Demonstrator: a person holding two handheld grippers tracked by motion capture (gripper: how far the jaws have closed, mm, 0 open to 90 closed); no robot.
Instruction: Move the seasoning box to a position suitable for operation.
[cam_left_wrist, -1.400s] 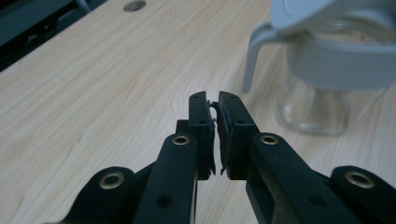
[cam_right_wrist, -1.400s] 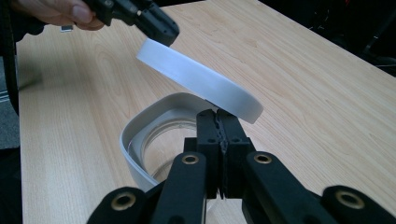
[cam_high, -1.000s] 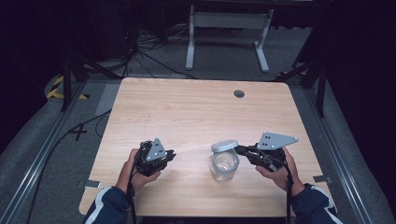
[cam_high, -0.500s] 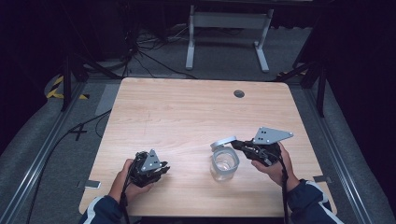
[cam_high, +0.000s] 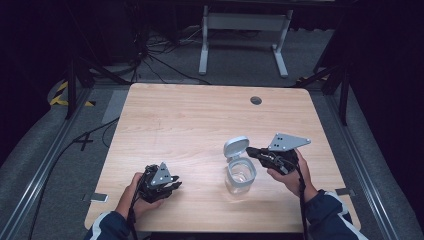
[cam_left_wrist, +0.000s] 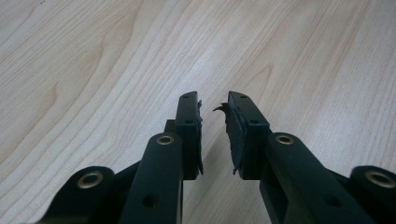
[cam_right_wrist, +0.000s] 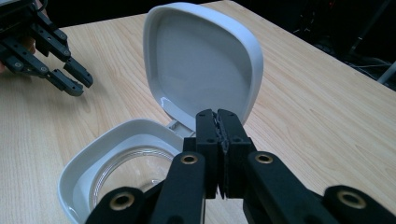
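On the wooden surface (cam_high: 200, 125), high view: I see a clear jar (cam_high: 240, 176) at five o'clock from centre, its white hinged lid (cam_high: 235, 147) raised. My right tongs (cam_high: 251, 151) sit just beside the lid, at its three o'clock; my left tongs (cam_high: 172, 186) lie at seven o'clock, well apart from the jar. Left gripper view: the left tongs (cam_left_wrist: 214, 108) stand slightly parted, having just been opening, nothing between them. Right gripper view: the right tongs (cam_right_wrist: 217, 115) are closed, empty, before the lid (cam_right_wrist: 203, 60).

Black tool (cam_right_wrist: 218, 116), brass screws, navy sleeves (cam_high: 327, 215)
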